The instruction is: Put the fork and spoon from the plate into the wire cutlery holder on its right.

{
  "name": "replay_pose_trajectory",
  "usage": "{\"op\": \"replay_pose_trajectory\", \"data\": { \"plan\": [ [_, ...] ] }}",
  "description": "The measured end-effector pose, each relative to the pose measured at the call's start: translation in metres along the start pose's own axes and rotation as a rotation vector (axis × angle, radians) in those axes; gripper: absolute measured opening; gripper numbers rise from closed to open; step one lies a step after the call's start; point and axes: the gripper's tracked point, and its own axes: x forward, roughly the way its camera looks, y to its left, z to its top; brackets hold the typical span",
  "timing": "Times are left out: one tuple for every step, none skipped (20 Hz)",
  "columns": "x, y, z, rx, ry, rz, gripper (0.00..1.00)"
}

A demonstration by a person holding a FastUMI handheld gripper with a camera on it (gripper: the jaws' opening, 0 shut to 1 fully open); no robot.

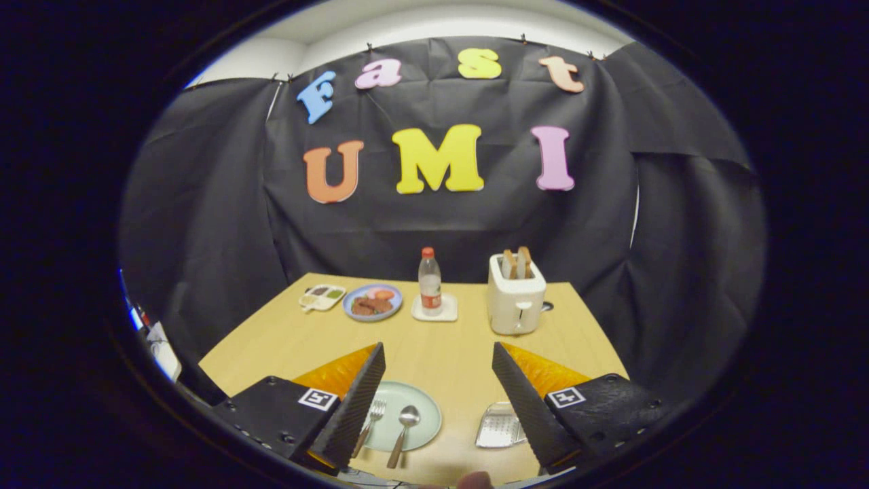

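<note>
Fingers of the gripper (pixel 438 370) stand spread wide apart with nothing between them, released above the near part of the wooden table (pixel 448 346). Just under them lies a pale green plate (pixel 421 407), its left part hidden behind the left finger. On it rest the fork (pixel 371 424), partly covered by that finger, and the spoon (pixel 403 431) beside it, handles pointing toward the camera. To the plate's right sits the wire cutlery holder (pixel 497 426), half hidden by the right finger. Well beyond stand a white toaster (pixel 516 299) with toast in its slots, a bottle (pixel 429 280) on a white coaster (pixel 435 309), its label too small to read, a blue plate of food (pixel 372 301), and a small divided tray (pixel 322 297).
</note>
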Motion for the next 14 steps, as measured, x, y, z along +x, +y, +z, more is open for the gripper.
{"op": "replay_pose_trajectory", "data": {
  "plan": [
    [0.006, 0.005, -0.017, -0.004, 0.042, -0.001, 0.96],
    [0.012, 0.012, -0.031, -0.004, 0.079, 0.0, 0.96],
    [0.017, 0.019, -0.045, -0.002, 0.114, 0.002, 0.96],
    [0.023, 0.026, -0.06, 0.0, 0.149, 0.002, 0.96],
    [0.03, 0.032, -0.075, 0.003, 0.188, -0.001, 0.96],
    [0.036, 0.038, -0.091, 0.003, 0.23, -0.004, 0.96],
    [0.042, 0.044, -0.106, 0.006, 0.27, -0.002, 0.96],
    [0.046, 0.049, -0.123, 0.008, 0.309, -0.003, 0.96],
    [0.049, 0.052, -0.14, 0.007, 0.345, -0.003, 0.96],
    [0.054, 0.054, -0.152, 0.0, 0.375, -0.004, 0.96],
    [0.059, 0.057, -0.163, -0.007, 0.401, -0.002, 0.93],
    [0.064, 0.059, -0.173, -0.018, 0.422, -0.003, 0.91],
    [0.067, 0.06, -0.184, -0.031, 0.442, -0.006, 0.88],
    [0.071, 0.061, -0.192, -0.039, 0.458, -0.011, 0.84]
  ]
}}
